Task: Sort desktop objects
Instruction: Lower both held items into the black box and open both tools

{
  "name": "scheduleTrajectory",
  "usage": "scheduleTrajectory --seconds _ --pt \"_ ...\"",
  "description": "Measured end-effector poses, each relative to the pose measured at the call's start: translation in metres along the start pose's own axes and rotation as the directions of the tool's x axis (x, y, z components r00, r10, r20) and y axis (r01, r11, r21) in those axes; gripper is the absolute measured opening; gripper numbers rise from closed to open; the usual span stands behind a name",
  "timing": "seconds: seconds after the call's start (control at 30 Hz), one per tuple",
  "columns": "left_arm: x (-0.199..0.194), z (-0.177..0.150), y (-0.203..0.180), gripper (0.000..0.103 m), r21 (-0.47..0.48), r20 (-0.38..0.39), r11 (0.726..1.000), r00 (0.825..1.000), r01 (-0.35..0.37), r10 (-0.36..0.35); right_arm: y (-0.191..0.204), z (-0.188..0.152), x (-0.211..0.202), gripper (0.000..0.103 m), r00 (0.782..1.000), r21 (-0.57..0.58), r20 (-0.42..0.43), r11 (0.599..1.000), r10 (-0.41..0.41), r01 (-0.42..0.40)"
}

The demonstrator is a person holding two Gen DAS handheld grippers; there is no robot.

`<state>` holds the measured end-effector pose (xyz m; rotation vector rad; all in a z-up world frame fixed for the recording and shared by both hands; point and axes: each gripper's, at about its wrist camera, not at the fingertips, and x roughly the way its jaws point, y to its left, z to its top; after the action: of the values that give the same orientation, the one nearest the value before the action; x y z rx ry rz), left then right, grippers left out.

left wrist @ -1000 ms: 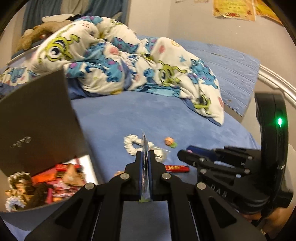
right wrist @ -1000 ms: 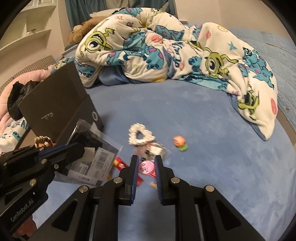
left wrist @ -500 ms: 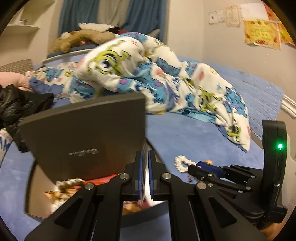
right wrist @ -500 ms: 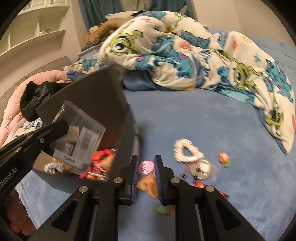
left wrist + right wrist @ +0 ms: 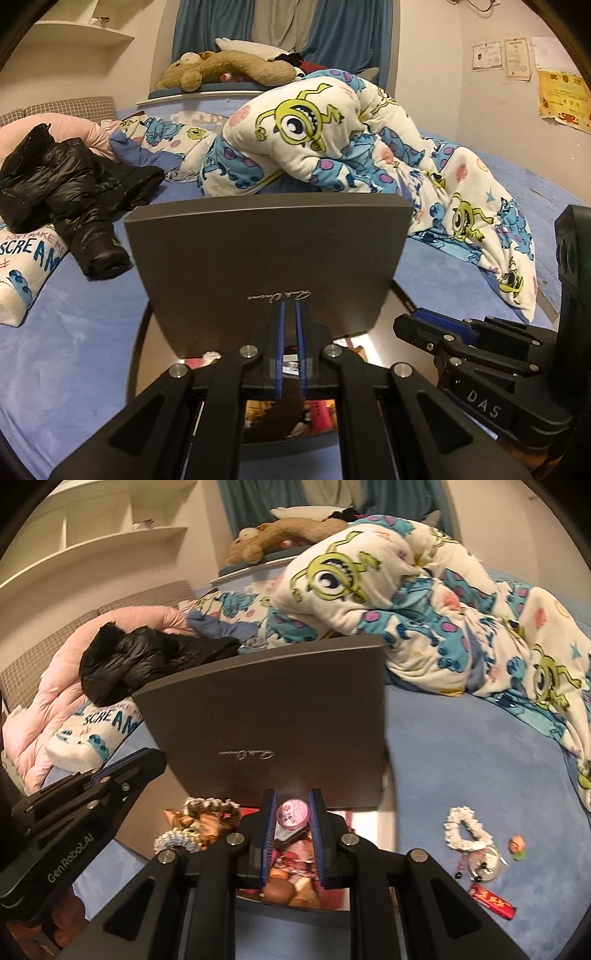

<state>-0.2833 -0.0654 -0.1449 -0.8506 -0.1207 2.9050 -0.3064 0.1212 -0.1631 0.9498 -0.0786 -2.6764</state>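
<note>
Right gripper (image 5: 294, 814) clenched on a round pink-lidded cup (image 5: 292, 811) above the open grey box (image 5: 273, 723), left gripper (image 5: 290, 345) nearly closed, any grasp not discernible, white scrunchie (image 5: 466, 829) left on the bed (image 5: 480, 746)

A rumpled monster-print blanket (image 5: 343, 136) sprawls across the blue bed (image 5: 74, 332). To the blanket's left lies a crumpled black jacket (image 5: 70, 184), with a pink quilt (image 5: 55, 686) beyond it. Behind the blanket, a brown plush toy (image 5: 229, 68) lies on the ledge. Certificates (image 5: 517, 55) hang on the wall to the blanket's right.
</note>
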Motion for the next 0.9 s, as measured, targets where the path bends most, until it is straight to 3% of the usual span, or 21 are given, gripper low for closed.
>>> scheduleTrajectory --seconds 0.43,0.6,0.63,0.67,0.7,0.73,0.77,0.83,0.9 --pt "0.021 -0.01 0.009 0.006 -0.025 -0.072 1.0 0.997 0.0 -0.002 0.012 -0.011 0.018 0.018 0.999 0.007 -0.042 1.0 0.01 -0.01" --pt "0.029 -0.016 0.014 0.008 -0.033 -0.105 0.998 0.993 -0.051 0.047 0.012 -0.017 0.026 0.019 0.998 0.008 -0.058 1.0 0.005 -0.005" --pt "0.03 -0.016 0.016 0.016 -0.038 -0.11 0.998 0.993 -0.053 0.049 0.012 -0.018 0.026 0.019 0.998 0.003 -0.056 1.0 -0.002 0.002" --pt "0.03 -0.017 0.018 0.038 -0.043 -0.111 0.997 0.992 -0.062 0.057 0.012 -0.018 0.027 0.027 0.998 -0.004 -0.058 1.0 -0.012 0.012" --pt "0.03 -0.017 0.019 0.053 -0.041 -0.111 0.997 0.992 -0.072 0.067 0.012 -0.019 0.028 0.049 0.998 -0.008 -0.063 1.0 -0.027 0.027" --pt "0.03 -0.017 0.019 0.072 -0.039 -0.108 0.995 0.99 -0.097 0.092 0.011 -0.019 0.029 0.059 0.997 -0.007 -0.066 0.999 -0.05 0.05" --pt "0.028 -0.017 0.021 0.084 -0.037 -0.102 0.99 0.986 -0.135 0.13 0.01 -0.019 0.028 0.067 0.996 -0.006 -0.059 0.998 -0.07 0.07" --pt "0.027 -0.015 0.024 0.094 -0.046 -0.092 0.987 0.984 -0.156 0.151 0.007 -0.017 0.025 0.069 0.995 -0.004 -0.043 0.995 -0.095 0.095" --pt "0.024 -0.014 0.03 0.103 -0.072 -0.088 0.985 0.985 -0.156 0.15 0.003 -0.015 0.023 0.077 0.992 0.006 -0.046 0.993 -0.12 0.12"
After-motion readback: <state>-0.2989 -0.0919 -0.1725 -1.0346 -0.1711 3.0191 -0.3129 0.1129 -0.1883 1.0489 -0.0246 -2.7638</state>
